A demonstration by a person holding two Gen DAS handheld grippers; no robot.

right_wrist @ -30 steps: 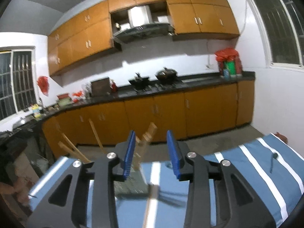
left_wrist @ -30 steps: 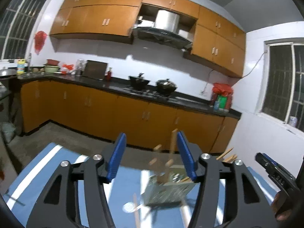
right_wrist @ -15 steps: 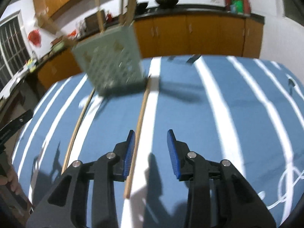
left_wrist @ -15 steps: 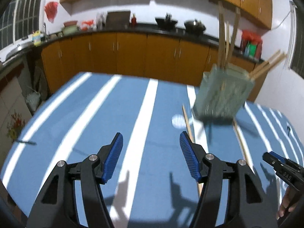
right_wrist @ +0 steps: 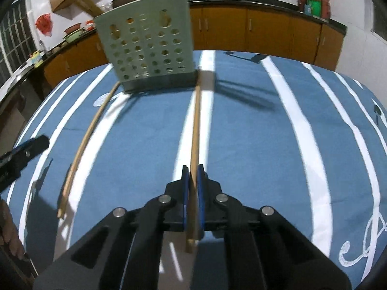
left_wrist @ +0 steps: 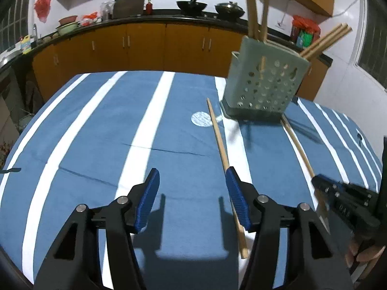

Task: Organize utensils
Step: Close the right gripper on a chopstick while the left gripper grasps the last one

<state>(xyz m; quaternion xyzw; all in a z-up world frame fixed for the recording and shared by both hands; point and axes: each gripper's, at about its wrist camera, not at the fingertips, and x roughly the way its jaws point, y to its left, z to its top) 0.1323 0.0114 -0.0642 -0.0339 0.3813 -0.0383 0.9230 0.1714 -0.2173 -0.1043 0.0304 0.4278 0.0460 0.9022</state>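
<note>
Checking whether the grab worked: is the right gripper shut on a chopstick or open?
Shut. The right gripper has its blue fingers pressed against a chopstick lying along the tablecloth.

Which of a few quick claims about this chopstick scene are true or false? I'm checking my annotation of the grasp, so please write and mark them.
1. The right gripper is shut on a chopstick. True.
2. The left gripper holds the other chopstick. False: its fingers are wide apart and empty; that chopstick lies on the tablecloth.
3. The green holder already contains several sticks. True.
4. The holder lies tipped over. False: it stands upright.
5. The tablecloth is plain red. False: it is blue with white stripes.
</note>
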